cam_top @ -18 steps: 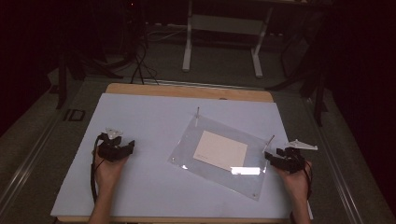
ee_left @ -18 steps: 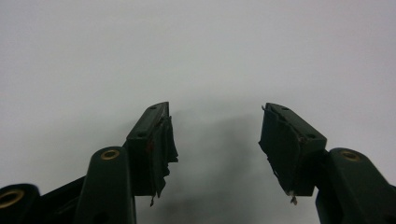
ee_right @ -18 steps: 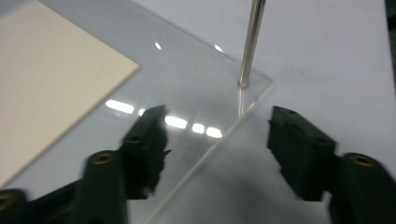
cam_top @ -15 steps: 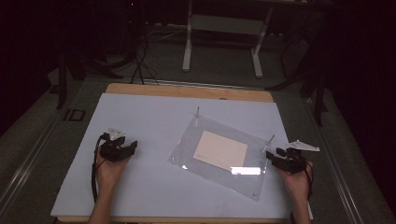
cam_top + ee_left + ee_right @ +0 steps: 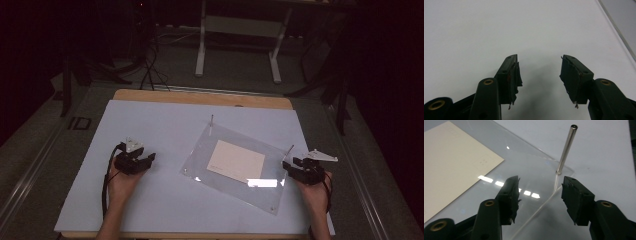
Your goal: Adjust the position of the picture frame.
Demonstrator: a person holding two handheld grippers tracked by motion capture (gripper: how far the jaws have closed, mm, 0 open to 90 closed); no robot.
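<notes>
A clear acrylic plate (image 5: 225,139) lies slanted on the pale mat (image 5: 160,125), with a cream sheet of paper (image 5: 236,161) in its middle. Thin metal pins stand at its far corner (image 5: 212,122) and right corner (image 5: 289,151). My right gripper (image 5: 291,167) rests at the plate's right corner, open. In the right gripper view its jaws (image 5: 540,187) straddle the plate's edge (image 5: 524,162) just short of the upright pin (image 5: 566,148), with the paper (image 5: 454,162) to the left. My left gripper (image 5: 149,161) sits on the mat left of the plate, open (image 5: 540,67) over bare mat.
The mat covers a wooden table whose far edge (image 5: 200,97) shows. Beyond it on the dark floor stand a white frame's legs (image 5: 201,50) and cables (image 5: 150,65). The mat's right edge (image 5: 616,30) runs close past my left gripper's jaws.
</notes>
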